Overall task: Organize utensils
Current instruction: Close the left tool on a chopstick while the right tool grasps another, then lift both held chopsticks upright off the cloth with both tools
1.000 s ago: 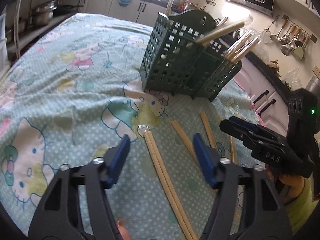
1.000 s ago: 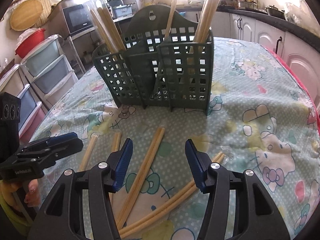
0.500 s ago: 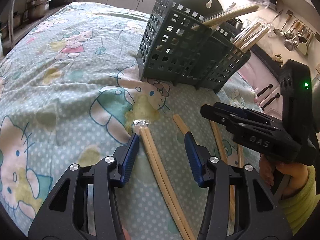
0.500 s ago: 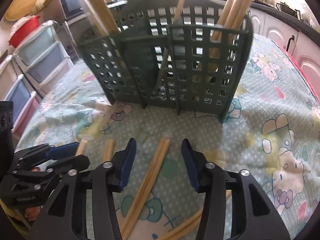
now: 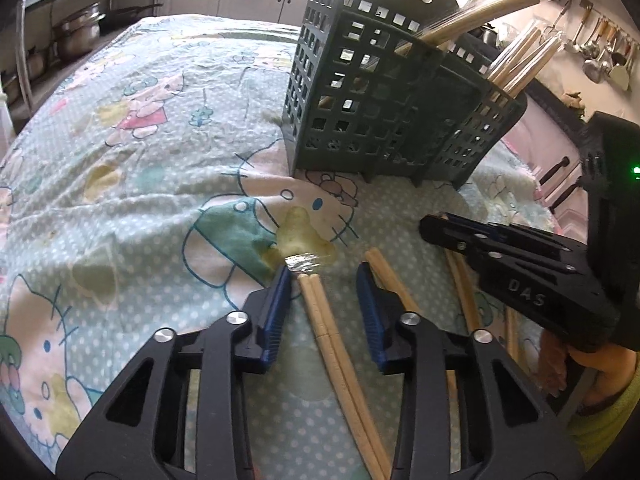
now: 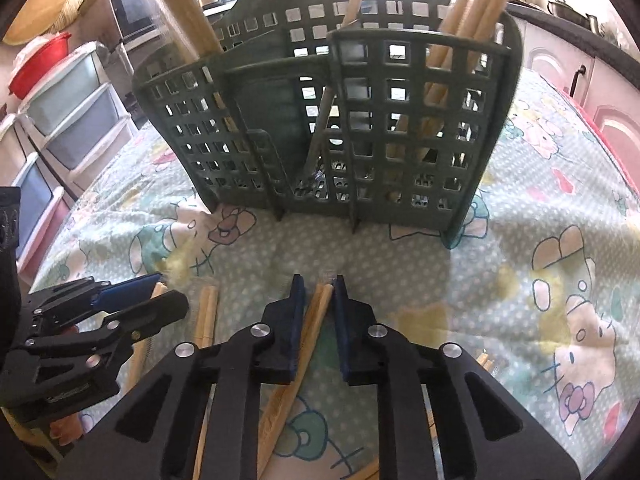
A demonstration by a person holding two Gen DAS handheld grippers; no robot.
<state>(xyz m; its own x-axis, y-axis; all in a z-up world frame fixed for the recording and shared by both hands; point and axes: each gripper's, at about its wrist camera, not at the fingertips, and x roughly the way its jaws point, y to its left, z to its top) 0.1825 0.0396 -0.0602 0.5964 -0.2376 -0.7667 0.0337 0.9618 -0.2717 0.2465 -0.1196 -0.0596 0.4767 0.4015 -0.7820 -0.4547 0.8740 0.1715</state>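
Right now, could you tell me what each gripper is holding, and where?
The right gripper pinches a chopstick pair near its far tip. The left gripper holds nothing, open around another pair.

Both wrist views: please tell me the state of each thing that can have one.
Left hand-held gripper: open, straddling a wrapped chopstick pair.
Right hand-held gripper: closed on a chopstick pair.
Green utensil caddy: upright, holding chopsticks.

Both wrist cameras sit low and close over the tabletop [image 5: 120,168], each facing the green basket [image 5: 384,120] at roughly 12 o'clock; both share it.
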